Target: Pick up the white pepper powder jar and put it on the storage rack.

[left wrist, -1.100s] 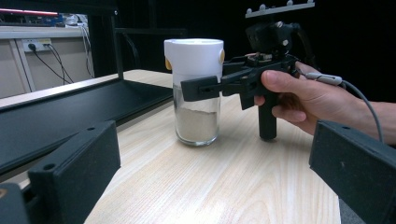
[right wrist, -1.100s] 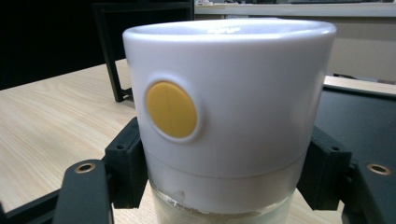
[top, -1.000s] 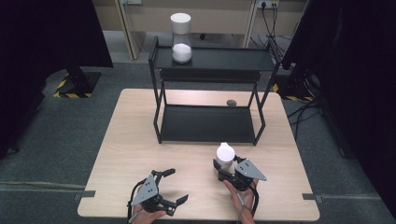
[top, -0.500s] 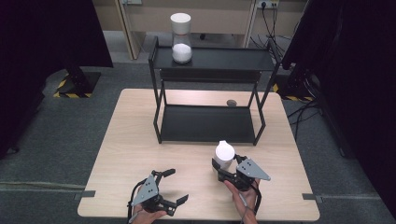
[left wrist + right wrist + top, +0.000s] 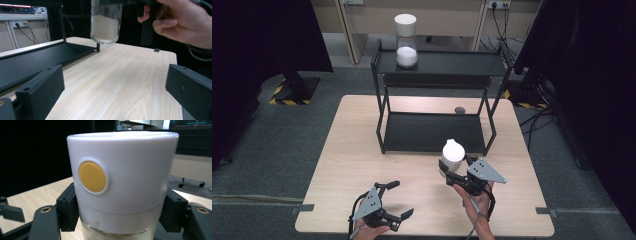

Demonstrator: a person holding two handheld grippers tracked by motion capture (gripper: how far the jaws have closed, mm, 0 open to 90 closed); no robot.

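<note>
A glass jar with a white lid (image 5: 452,155) hangs clear of the table in front of the black shelf rack (image 5: 434,132), held by my right gripper (image 5: 451,172), which is shut on it just under the lid. In the right gripper view the white lid (image 5: 120,182) with a round yellow button (image 5: 92,177) sits between the two black pads (image 5: 67,210). The left gripper view has the jar's glass bottom (image 5: 104,26), holding pale powder, above the tabletop. My left gripper (image 5: 400,199) rests near the table's front edge, open, nothing between its fingers. A second white-lidded jar (image 5: 406,40) stands on the rack's top shelf.
The rack stands at the back middle of the wooden table (image 5: 352,150), its lower shelf (image 5: 432,131) bare. A small dark object (image 5: 459,110) lies on the table behind the rack. Dark curtains flank the table on both sides.
My right gripper has lifted the jar off the table, straight up and slightly toward the rack. The left gripper has stayed still.
</note>
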